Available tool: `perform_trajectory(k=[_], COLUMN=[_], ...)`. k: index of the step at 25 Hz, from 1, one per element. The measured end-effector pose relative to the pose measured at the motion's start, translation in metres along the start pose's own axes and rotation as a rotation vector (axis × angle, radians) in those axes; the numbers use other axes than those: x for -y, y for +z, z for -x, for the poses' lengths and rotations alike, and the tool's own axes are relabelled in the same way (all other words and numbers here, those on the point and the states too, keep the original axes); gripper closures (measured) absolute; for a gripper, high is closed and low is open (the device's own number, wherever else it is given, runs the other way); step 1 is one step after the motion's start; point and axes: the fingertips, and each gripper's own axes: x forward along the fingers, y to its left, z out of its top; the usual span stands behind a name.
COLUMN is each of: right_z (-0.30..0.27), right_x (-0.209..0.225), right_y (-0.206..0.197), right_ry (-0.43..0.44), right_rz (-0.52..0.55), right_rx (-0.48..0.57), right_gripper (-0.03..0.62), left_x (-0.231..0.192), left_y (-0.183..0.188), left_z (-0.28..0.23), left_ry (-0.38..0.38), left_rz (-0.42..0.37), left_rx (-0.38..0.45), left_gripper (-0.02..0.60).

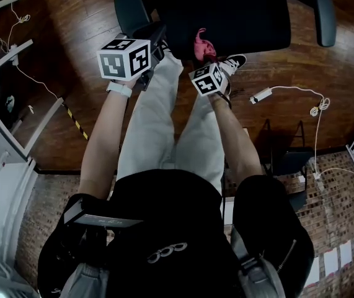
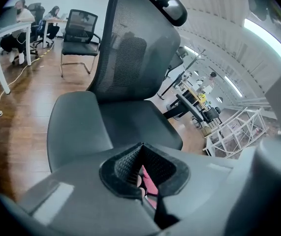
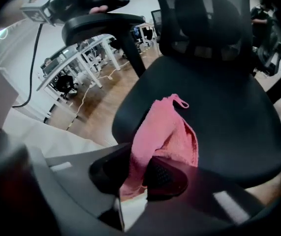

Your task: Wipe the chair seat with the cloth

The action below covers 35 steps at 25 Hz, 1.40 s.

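The black chair seat [image 1: 238, 17] is right in front of me at the top of the head view. My right gripper [image 1: 209, 78] is at the seat's front edge, shut on a pink cloth [image 1: 201, 45]. In the right gripper view the pink cloth [image 3: 167, 132] is pinched in my right gripper [image 3: 139, 173] and spreads forward over the seat [image 3: 219, 107]. My left gripper [image 1: 127, 59] is held by the chair's left armrest [image 1: 130, 8]. My left gripper [image 2: 141, 149] has its jaws shut, with the seat [image 2: 125, 122] and the mesh backrest [image 2: 135, 43] beyond them.
The right armrest [image 1: 322, 11] stands out at the top right. On the wooden floor lie a white cable and adapter [image 1: 260, 95]. My shoe [image 1: 234, 62] is under the seat's edge. White desk frames [image 1: 3, 104] stand to the left. Another chair [image 2: 78, 31] and seated people [image 2: 22, 14] are further off.
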Motion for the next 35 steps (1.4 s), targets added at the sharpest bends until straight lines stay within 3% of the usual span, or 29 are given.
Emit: perform_trajectory(k=[4,7,13,16,20,24,26,30,35], right_z=[0.001,0.023,0.114,0.178,0.258,0.334,0.373,0.431,0.456], right_x=[-0.049,-0.054,-0.017,-0.003,0.047,0.016,0.006,-0.011,-0.028], right_y=[0.028,0.033,0.035,0.027,0.039,0.017,0.006,-0.009,-0.001], right_ry=[0.177,0.219,0.124,0.078,-0.037,-0.060,-0.073,-0.085,-0.099], right_rz=[0.028,0.008,-0.033,-0.043,-0.019,-0.039,-0.037,-0.032,-0.002], right_rx=[0.053,0.076,0.156,0.230,0.365,0.412,0.477,0.596,0.677], right_gripper=[0.525,0.525,0.525,0.525,0.525,0.525,0.525,0.525,0.526], left_x=[0.002,0.003,0.026,0.063,0.114,0.147,0.185,0.251,0.278], left_y=[-0.002,-0.004,-0.017,-0.030,-0.012,-0.060,-0.068,-0.071,-0.063], left_z=[-0.003,-0.010,0.022,0.065,0.095,0.131,0.145,0.161,0.173], left_ry=[-0.042,-0.071,-0.043,-0.014,0.020,0.069,0.086,0.079,0.055], left_rz=[-0.017,-0.023,-0.044,-0.059,-0.089,-0.048,-0.061,-0.141,-0.239], left_rx=[-0.032,-0.065,-0.063,0.015,0.188,0.251,0.290,0.359,0.401], left_gripper=[0.588,0.588,0.588,0.588,0.588,0.588,0.588,0.588,0.588])
